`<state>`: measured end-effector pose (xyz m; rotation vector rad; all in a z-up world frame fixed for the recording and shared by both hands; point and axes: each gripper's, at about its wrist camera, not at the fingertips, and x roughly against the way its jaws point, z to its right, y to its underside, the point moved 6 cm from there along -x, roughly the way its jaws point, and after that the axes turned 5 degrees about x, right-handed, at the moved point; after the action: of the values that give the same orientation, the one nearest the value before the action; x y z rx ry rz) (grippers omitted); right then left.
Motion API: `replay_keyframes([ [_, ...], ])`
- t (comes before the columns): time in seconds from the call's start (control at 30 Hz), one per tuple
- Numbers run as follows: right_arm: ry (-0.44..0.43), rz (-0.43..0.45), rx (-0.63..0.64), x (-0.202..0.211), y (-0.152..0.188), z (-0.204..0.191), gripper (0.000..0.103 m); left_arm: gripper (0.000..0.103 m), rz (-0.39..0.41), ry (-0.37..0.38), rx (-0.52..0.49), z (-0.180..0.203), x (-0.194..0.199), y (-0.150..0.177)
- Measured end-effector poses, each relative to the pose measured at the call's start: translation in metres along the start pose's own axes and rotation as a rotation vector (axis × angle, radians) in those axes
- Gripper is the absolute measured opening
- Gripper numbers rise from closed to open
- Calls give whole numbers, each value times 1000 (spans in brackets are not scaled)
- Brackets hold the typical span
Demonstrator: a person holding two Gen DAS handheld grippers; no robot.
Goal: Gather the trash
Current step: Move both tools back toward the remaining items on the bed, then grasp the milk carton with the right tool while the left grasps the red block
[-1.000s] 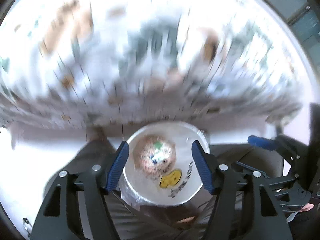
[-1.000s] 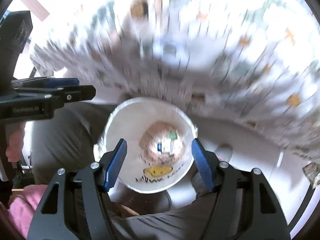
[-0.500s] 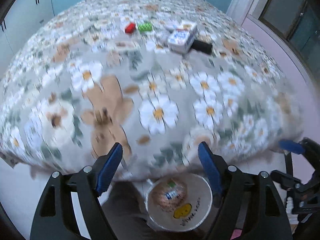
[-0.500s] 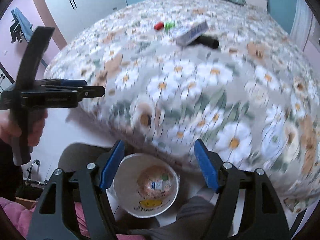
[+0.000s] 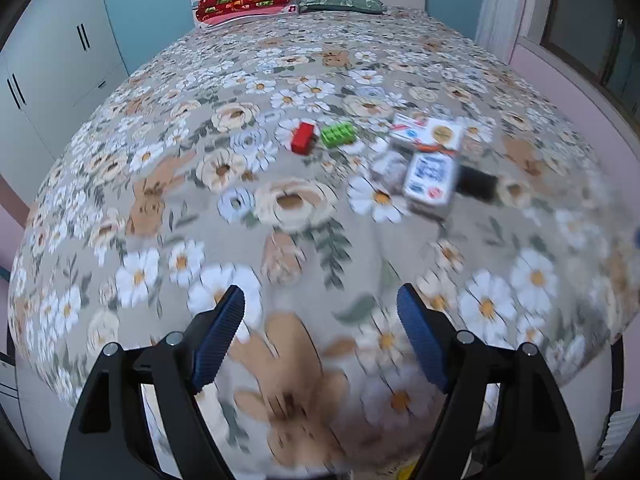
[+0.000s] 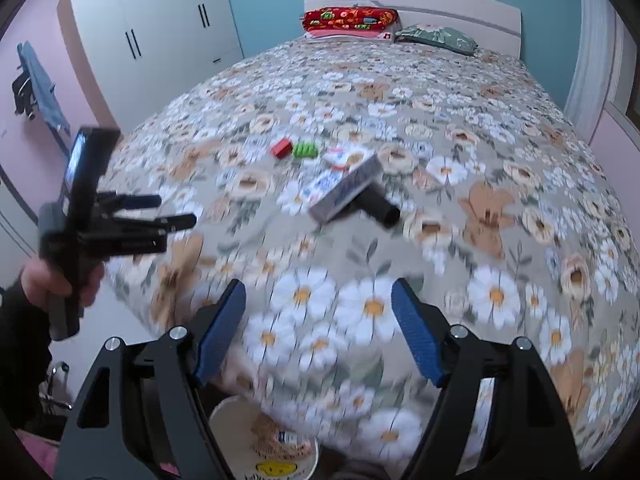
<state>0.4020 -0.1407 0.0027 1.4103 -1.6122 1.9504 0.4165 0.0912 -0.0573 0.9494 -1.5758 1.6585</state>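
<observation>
We've got both tongs up over the floral bed (image 5: 280, 208). The left gripper (image 5: 320, 322) is spread wide and empty, and the right gripper (image 6: 319, 316) has just been opening, nothing between its jaws. The trash boxes (image 5: 430, 164) sit mid-bed beside the red block (image 5: 302, 138) and green block (image 5: 338, 134). The white bin (image 6: 240, 424) sits down by the bed's edge.

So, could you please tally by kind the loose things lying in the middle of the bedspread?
Toy blocks: 2, the red block and the green block
Printed boxes: 2, the upper box and the lower box
Black cylinder: 1
Total: 5; a blurred pale shape beside the boxes is too unclear to count.
</observation>
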Motion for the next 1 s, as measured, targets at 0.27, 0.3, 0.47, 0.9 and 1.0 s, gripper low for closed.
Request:
replay_keyframes([
  [0.27, -40, -26, -92, -60, -58, 37, 75, 80, 2, -14, -6, -11, -49, -54],
  [0.3, -36, -32, -101, -72, -64, 43, 75, 80, 2, -13, -2, -13, -55, -60],
  [0.47, -47, -62, -155, -121, -79, 61, 75, 80, 6, -15, -20, -15, -88, -82],
  [0.9, -264, -139, -411, -236, -95, 90, 75, 80, 18, -27, -54, -16, -167, -131],
  [1.0, -297, -140, -444, -249, -97, 91, 75, 80, 20, -30, -56, -15, -183, -139],
])
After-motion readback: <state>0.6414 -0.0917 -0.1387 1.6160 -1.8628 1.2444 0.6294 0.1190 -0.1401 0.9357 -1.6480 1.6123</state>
